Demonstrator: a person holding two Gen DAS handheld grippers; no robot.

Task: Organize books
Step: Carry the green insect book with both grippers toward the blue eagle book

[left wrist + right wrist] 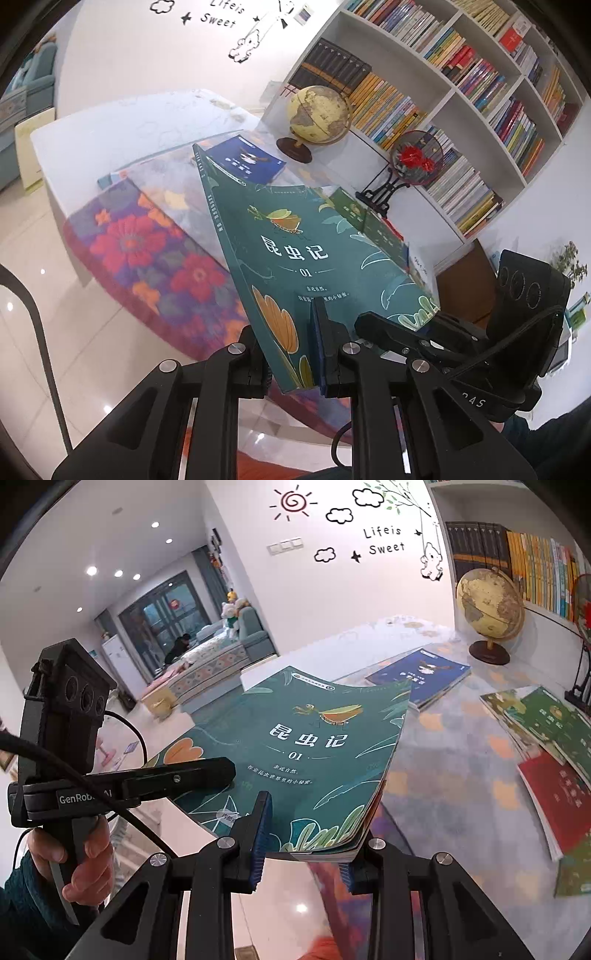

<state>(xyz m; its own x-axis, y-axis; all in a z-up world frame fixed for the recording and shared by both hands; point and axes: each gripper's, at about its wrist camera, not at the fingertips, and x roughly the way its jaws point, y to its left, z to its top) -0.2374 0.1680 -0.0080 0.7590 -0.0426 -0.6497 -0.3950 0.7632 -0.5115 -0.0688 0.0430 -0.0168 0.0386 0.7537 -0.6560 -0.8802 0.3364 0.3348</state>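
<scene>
A teal book [295, 240] with an insect and white title on its cover hangs tilted above the table, held by both grippers at its near edge. My left gripper [295, 354] is shut on its lower left corner, the blue pad [319, 343] pressing on the cover. In the right wrist view the same book [314, 738] sits between the pads of my right gripper [304, 849], which is shut on its near right corner. The left gripper [221, 771], held in a hand [85, 856], clamps the book's left edge. The right gripper [369, 321] shows at the book's right corner.
On the glass-topped floral table [443, 775] lie a blue book [421, 675], green books [546, 720] and a red book [557, 797]. A globe [317, 114] and a red fan ornament [413, 155] stand before the full white bookshelf [461, 92].
</scene>
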